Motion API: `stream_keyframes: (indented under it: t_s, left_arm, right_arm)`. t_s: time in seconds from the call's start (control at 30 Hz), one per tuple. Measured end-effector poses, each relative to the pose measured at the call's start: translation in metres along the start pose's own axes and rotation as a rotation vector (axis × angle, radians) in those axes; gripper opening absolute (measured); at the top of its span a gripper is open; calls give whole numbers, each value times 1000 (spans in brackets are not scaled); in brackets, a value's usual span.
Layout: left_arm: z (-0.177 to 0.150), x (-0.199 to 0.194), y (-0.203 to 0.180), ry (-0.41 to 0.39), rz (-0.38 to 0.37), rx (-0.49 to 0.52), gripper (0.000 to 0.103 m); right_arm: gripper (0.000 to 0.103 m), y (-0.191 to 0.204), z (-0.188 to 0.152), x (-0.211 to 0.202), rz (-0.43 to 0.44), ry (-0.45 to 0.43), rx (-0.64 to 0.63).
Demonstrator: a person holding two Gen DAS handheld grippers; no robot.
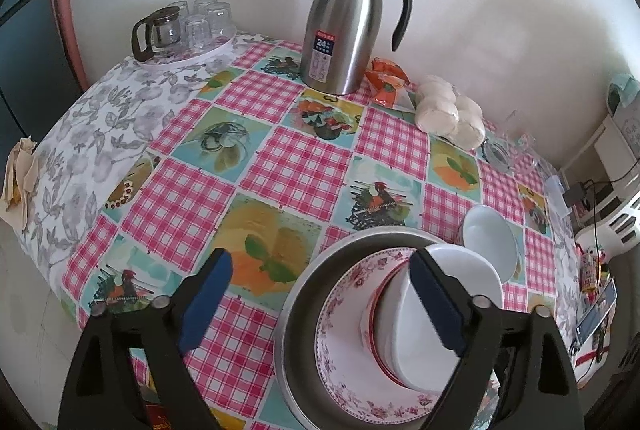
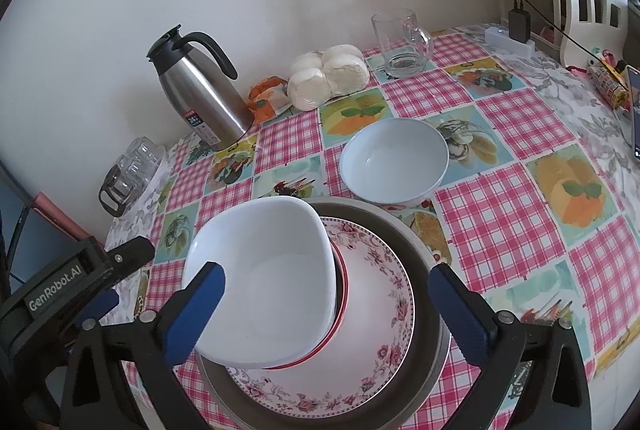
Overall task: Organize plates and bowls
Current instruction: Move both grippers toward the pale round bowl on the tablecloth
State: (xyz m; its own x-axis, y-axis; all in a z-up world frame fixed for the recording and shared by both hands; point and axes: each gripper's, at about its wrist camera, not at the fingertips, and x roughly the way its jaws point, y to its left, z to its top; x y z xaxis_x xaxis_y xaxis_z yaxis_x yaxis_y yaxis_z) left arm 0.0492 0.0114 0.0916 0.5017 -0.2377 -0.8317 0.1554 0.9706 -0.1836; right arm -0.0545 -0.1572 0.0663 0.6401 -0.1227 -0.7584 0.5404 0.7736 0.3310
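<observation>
A stack stands at the table's near edge: a metal pan [image 2: 424, 262], a floral plate [image 2: 384, 314] in it, a red-rimmed bowl [image 2: 340, 294], and a white squarish bowl [image 2: 264, 282] on top. The same stack shows in the left wrist view: pan [image 1: 316, 270], floral plate [image 1: 340, 314], white bowl [image 1: 460, 270]. A second white round bowl [image 2: 394, 158] sits alone behind it, and shows in the left view [image 1: 490, 234]. My left gripper [image 1: 320, 298] is open and empty over the stack's left side. My right gripper [image 2: 326, 314] is open and empty above the stack.
A steel thermos jug [image 1: 344, 26] stands at the back by the wall, with steamed buns [image 1: 448, 110] and an orange packet [image 1: 386, 80] beside it. A tray of glasses [image 1: 188, 30] is back left. A glass mug [image 2: 400, 44] and a power strip [image 2: 510, 40] are back right.
</observation>
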Motion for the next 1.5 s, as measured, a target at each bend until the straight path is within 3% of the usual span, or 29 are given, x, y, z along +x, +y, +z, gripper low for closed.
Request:
stream_keyframes:
  t_s: [0.03,0.6,0.83,1.17,1.5]
  left_arm:
    - [0,0,1,0,3,-2,102]
    - [0,1,2,10,11,2,102]
    - [2,-10,-8,-16,-7,20,102]
    - [0,-24,-64,-49,-62,131,102]
    - [-5,-10,-132,-18,-123,251,102]
  right_arm:
    - [103,0,0,0,-2,-1,-2]
    - [103,-4,4,-3,4,-3,-6]
    - [103,-44,22,-21,-13,-49,91]
    - [103,-124,36,-43,-74,-87,276]
    - [103,-152,42,-42,-99,-92,303]
